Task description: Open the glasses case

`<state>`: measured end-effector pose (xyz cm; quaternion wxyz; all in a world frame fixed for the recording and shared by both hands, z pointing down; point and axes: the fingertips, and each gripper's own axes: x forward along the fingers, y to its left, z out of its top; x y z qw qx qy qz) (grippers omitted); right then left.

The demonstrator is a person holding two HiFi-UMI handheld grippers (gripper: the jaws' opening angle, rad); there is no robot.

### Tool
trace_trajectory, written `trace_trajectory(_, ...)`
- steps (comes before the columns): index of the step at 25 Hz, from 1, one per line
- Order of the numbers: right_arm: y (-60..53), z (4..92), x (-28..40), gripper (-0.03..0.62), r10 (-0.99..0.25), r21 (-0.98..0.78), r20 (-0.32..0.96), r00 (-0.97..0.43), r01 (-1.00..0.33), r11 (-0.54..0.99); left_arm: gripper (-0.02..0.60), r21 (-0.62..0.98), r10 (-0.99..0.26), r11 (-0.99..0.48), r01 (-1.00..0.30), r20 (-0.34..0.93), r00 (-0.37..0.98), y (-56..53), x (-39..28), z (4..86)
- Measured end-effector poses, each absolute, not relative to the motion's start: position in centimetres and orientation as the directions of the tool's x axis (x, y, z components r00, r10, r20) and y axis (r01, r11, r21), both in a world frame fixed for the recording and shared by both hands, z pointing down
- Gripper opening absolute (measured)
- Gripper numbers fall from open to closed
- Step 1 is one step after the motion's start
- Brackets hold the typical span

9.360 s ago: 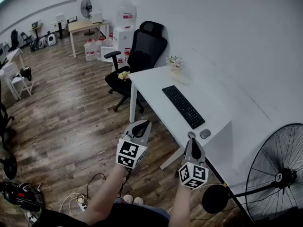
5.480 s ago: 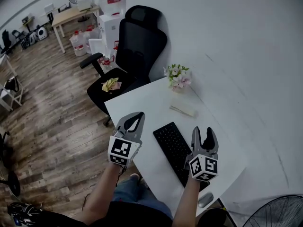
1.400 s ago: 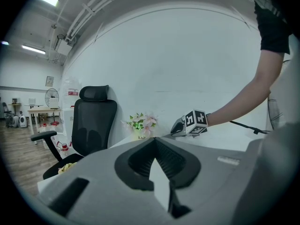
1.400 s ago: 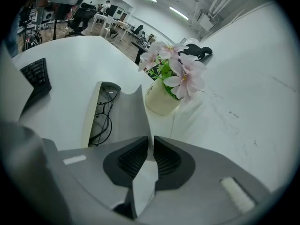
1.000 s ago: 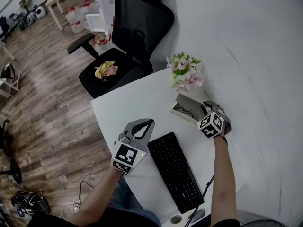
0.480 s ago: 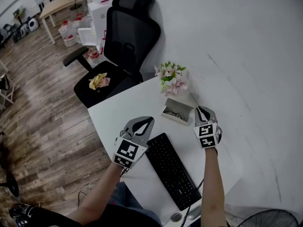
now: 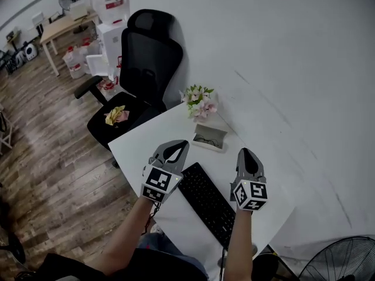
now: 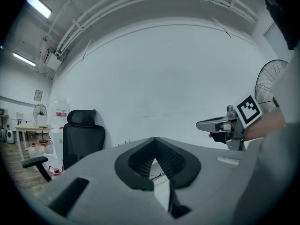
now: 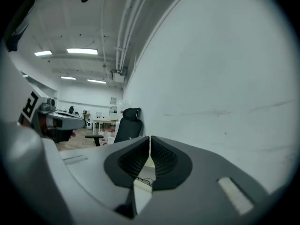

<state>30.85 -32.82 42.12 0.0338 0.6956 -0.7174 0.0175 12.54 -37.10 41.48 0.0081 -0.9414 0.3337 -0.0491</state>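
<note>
A: Where does the glasses case (image 7: pixel 209 137) lie?
B: On the white surface (image 7: pixel 140 148), open with its lid tilted up. It is just beside the pink flowers (image 7: pixel 199 102), past the far end of the black keyboard (image 7: pixel 206 201).
A: And the person's tools?
B: The left hand-held gripper (image 7: pixel 185 143) has its jaws together on nothing. The right hand-held gripper (image 7: pixel 246 151) is the same, with only a slit between them. Both hang clear of the case, on either side of the keyboard.
</note>
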Motion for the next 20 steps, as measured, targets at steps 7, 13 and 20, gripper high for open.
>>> trace_trajectory(7,-26.8,40.7,29.8,0.000,-0.998,-0.058,-0.010,0.056,-0.997,-0.055,0.008,-0.060,-0.609,-0.793,-0.606,0.066,0.790,-35.8,12.7,40.2)
trace_trajectory(13,-24.2,41.5,29.2,0.002,-0.997,-0.045,0.001,0.078,-0.996,-0.078,0.008,-0.059,-0.600,-0.800,-0.597,0.080,0.796,-34.6,12.8,41.0)
trace_trajectory(20,-23.7,41.1,29.1,0.003,-0.996,-0.037,-0.010,0.089,-0.995,-0.089,0.008,-0.063,-0.609,-0.793,-0.606,0.073,0.790,-34.1,12.2,40.6)
